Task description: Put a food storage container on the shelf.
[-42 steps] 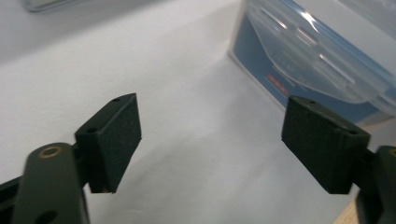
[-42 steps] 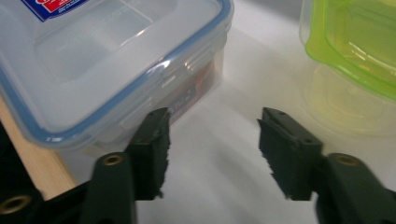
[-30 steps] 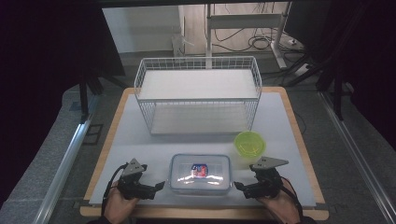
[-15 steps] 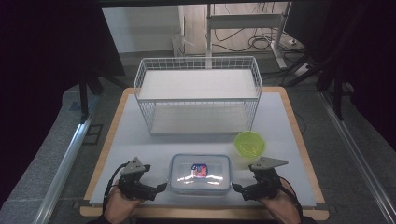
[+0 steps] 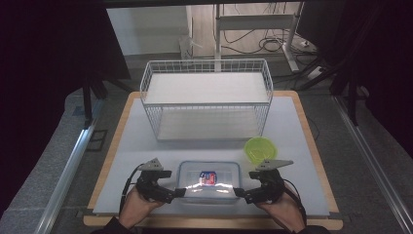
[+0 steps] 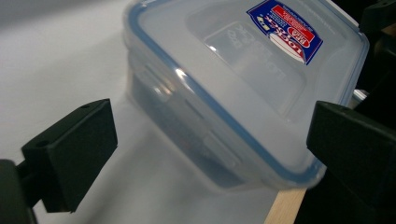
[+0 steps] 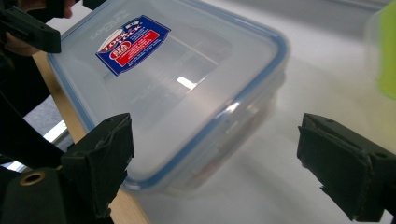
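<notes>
Beside container point(image 5: 209, 181) (lidded), both grippers

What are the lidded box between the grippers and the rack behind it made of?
The box looks like clear, glossy plastic: the table shows through its walls, the lid catches glare, and a blue seal rims it. The rack looks like white-coated metal wire in a thin open grid.

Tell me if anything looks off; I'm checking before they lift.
Nothing stands out: the lidded box sits flat, square to the table edge, unspilled, lid on, with both grippers beside its ends.
</notes>
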The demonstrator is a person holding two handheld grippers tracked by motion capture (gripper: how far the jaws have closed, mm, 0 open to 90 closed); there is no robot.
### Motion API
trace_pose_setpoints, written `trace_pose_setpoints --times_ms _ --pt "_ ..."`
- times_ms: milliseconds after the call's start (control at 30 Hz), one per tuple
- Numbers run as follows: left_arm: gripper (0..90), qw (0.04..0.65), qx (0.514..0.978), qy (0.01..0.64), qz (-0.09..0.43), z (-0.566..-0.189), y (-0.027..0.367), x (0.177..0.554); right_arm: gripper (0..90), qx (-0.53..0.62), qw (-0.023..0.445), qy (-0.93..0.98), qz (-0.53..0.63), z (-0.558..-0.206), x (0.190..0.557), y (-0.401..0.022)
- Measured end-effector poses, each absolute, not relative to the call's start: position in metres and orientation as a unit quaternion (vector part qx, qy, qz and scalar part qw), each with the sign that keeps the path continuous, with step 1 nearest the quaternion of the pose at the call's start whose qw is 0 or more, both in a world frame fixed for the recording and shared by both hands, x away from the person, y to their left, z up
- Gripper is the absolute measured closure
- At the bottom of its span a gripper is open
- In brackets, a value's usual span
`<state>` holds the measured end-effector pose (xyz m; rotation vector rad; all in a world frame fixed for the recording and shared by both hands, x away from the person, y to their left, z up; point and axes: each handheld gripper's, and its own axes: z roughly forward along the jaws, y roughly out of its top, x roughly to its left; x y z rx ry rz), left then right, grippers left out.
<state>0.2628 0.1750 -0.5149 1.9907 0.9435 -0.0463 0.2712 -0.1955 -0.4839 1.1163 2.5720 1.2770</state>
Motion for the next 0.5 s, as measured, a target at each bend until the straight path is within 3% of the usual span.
trace_pose_setpoints --times_ms 233,500 --pt "0.0 0.456 0.802 0.377 -0.084 -0.522 0.163 0.278 10.5 0.376 -0.024 0.829 0.414 -0.494 0.282 -0.184" --pt "0.0 0.451 0.8 0.384 -0.096 -0.524 0.162 0.275 10.9 0.396 -0.076 0.817 0.412 -0.5 0.289 -0.178"
